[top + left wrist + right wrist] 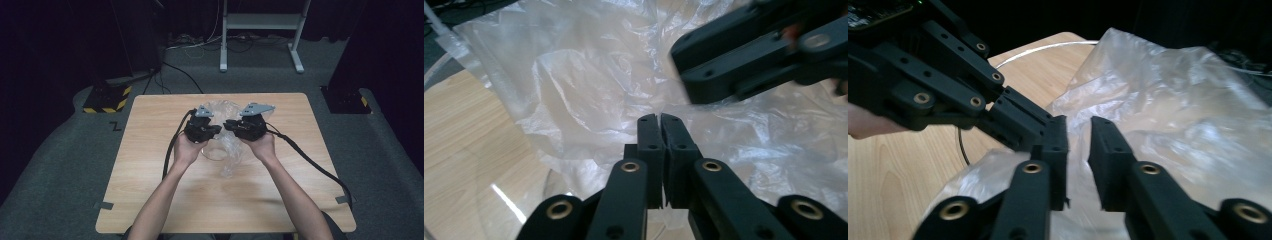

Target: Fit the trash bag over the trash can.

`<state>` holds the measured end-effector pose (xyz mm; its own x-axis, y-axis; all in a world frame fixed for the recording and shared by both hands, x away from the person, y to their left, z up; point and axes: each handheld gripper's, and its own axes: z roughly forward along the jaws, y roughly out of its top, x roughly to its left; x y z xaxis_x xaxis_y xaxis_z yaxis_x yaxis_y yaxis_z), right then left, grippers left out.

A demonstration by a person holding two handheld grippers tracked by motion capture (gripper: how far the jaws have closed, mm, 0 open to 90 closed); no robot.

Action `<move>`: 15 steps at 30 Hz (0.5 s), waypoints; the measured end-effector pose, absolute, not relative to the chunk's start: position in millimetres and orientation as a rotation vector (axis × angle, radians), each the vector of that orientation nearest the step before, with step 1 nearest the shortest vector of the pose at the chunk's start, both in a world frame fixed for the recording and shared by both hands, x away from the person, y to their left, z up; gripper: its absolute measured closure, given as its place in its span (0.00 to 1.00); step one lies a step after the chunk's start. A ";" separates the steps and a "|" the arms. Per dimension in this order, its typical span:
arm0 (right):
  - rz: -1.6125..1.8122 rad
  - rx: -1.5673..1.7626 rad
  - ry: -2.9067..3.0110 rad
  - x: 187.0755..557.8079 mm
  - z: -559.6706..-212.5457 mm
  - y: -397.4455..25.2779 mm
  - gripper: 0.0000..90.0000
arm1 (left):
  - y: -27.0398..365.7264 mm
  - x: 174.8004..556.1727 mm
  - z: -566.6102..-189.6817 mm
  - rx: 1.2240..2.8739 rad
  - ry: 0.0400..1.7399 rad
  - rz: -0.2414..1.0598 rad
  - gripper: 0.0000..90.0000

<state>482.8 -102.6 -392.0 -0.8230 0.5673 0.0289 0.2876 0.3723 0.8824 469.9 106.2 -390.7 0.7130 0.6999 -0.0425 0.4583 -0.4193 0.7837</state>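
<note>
A crumpled clear plastic bag (231,152) lies mid-table, seen close up in the left gripper view (574,75) and the right gripper view (1173,90). Both grippers are held over it, tips facing each other and almost touching. My left gripper (216,129) (659,119) has its jaws pressed together on a fold of the bag, and creases run out from the tips. My right gripper (228,125) (1078,125) is open with a narrow gap, and bag film lies below and between its jaws. The right gripper (684,70) also hangs at the upper right of the left gripper view.
The wooden table (150,190) has bare room on all sides of the bag. A clear round rim (214,154) lies partly under the bag. Cables trail from both grippers toward the near edge. A white metal frame (260,22) stands on the floor behind.
</note>
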 end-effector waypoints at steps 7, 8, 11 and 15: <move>1.447 0.799 2.250 471.1 -378.6 -128.5 0.72 | 112.8 474.2 -388.0 2.071 0.920 0.383 1.00; 1.446 0.805 2.242 469.8 -377.2 -132.2 0.71 | 115.8 476.1 -388.4 2.062 0.935 0.382 1.00; 1.396 0.796 2.234 466.0 -374.3 -137.4 0.70 | 121.1 479.1 -389.5 2.047 0.961 0.389 1.00; 1.386 0.776 2.247 462.5 -372.8 -136.1 0.71 | 127.1 481.4 -390.5 2.027 0.982 0.396 1.00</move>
